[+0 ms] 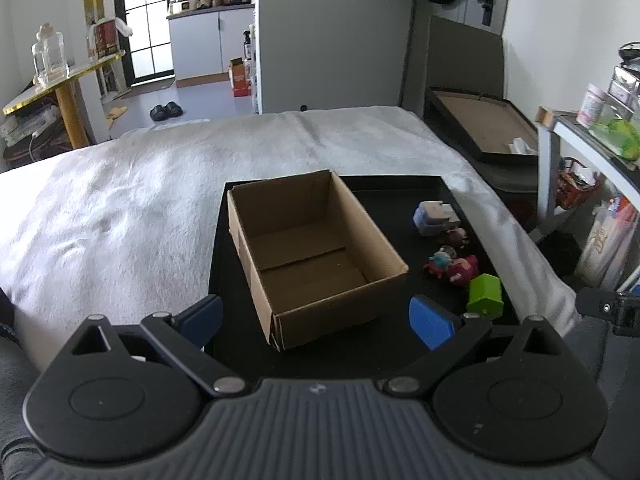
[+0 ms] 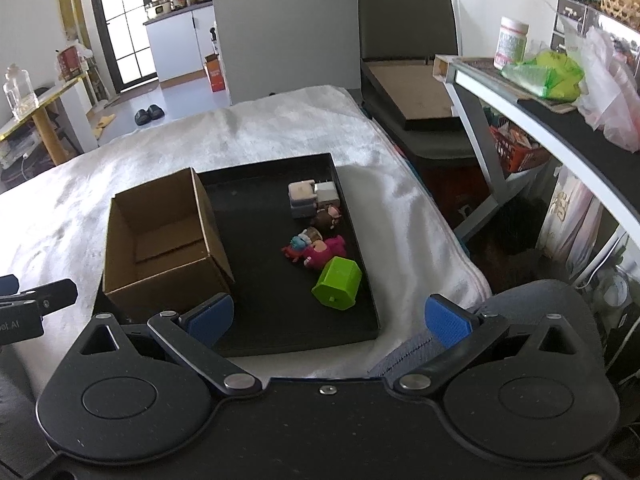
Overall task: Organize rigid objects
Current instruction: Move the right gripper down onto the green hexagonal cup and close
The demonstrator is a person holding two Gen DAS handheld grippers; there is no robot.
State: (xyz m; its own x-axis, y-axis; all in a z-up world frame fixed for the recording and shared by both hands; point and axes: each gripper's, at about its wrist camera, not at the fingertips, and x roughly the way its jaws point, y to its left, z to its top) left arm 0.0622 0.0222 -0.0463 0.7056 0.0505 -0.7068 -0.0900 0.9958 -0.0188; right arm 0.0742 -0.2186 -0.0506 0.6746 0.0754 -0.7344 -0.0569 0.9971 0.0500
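Both grippers are wide open and empty. The toys (image 2: 320,236) sit in a far-to-near row along the tray's (image 2: 276,340) right edge, box (image 2: 160,240) on the left, so the right gripper (image 2: 329,316) is nearer, green block (image 2: 338,283) just ahead of it; left gripper (image 1: 316,318) faces the box

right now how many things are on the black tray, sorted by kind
cardboard box: 1, open and empty
green block: 1
toy figures: 3, a pink one, a blue-headed one, a brown one
pale boxy items: 2, a grey-lilac one and a white one
total: 7, all on the black tray
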